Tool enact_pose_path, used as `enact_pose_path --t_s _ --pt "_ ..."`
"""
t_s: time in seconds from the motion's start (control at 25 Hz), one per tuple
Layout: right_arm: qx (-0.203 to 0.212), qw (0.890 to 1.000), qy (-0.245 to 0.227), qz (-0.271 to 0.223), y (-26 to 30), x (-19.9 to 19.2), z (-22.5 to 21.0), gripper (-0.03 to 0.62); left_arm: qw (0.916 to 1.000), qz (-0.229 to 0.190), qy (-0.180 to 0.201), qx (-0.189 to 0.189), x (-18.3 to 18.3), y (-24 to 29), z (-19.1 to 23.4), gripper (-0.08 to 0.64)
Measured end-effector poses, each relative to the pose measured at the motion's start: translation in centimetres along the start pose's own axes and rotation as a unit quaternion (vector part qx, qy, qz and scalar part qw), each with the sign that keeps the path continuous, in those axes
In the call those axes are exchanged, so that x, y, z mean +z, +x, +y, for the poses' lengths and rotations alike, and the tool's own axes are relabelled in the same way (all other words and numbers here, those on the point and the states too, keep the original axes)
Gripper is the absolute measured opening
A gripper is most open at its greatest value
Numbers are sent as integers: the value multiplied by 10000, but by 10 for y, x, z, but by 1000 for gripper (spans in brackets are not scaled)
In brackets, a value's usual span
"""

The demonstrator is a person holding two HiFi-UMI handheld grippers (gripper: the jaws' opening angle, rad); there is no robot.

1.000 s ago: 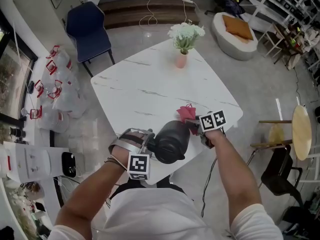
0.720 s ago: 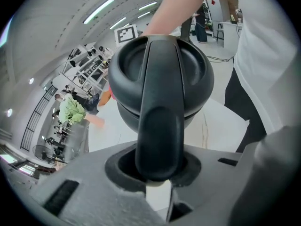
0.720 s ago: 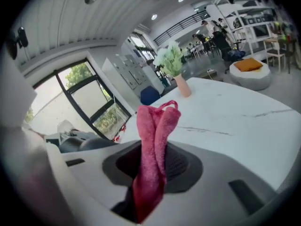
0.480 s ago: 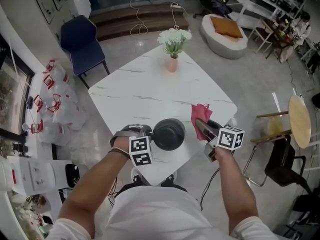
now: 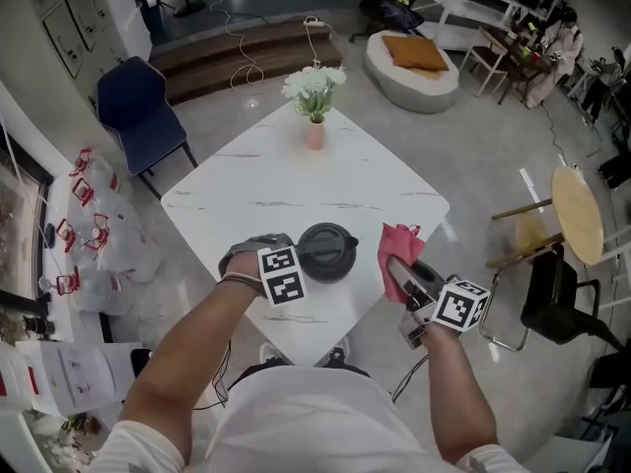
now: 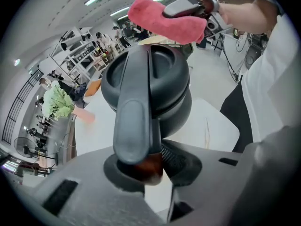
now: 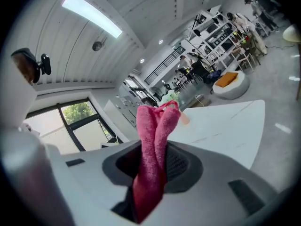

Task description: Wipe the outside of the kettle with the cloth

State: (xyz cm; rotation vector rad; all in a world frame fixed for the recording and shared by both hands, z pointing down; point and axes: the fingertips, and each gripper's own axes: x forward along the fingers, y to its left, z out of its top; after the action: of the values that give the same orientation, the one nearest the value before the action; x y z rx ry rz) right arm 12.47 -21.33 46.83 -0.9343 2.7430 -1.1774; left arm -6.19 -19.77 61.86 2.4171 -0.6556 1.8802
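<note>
A black kettle (image 5: pixel 325 251) stands upright on the white marble table (image 5: pixel 296 180), near its front edge. My left gripper (image 5: pixel 293 257) holds the kettle's handle (image 6: pixel 136 126) from the left. Its jaws have just been opening a little, with the handle still pinched between the pads. The kettle's body (image 6: pixel 155 74) fills the left gripper view. My right gripper (image 5: pixel 396 267) hangs off the table's right edge, apart from the kettle. It is shut on a pink cloth (image 5: pixel 398 248). The cloth (image 7: pixel 154 145) stands up folded between its jaws and shows above the kettle (image 6: pixel 164 20) in the left gripper view.
A pink vase of white flowers (image 5: pixel 314 101) stands at the table's far corner. A blue chair (image 5: pixel 138 106) is at the back left. White bags (image 5: pixel 94 249) lie on the floor at left. A round wooden stool (image 5: pixel 577 215) and a dark chair (image 5: pixel 562 308) stand right.
The right gripper has lifted the cloth off the kettle and drawn back to the right. The kettle has gone from tilted to upright. The left hand has shifted slightly.
</note>
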Motion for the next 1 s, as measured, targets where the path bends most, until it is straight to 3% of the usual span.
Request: enact_pose_path --t_s 0.16,0.4,0.64,1.0 --pt "45 9999 -86 -85 -6 -8 24 112 9999 32 101 -100 1 1 4 98" --pt "47 9996 -290 14 2 -27 45 112 9991 39 420 101 11 0 14 129" --pt "8 9994 -341 18 4 -35 53 114 9978 -167 481 414 20 -3 24 202" --pt "-275 9978 -598 -15 3 -49 68 114 9953 -835 50 490 24 -20 37 309"
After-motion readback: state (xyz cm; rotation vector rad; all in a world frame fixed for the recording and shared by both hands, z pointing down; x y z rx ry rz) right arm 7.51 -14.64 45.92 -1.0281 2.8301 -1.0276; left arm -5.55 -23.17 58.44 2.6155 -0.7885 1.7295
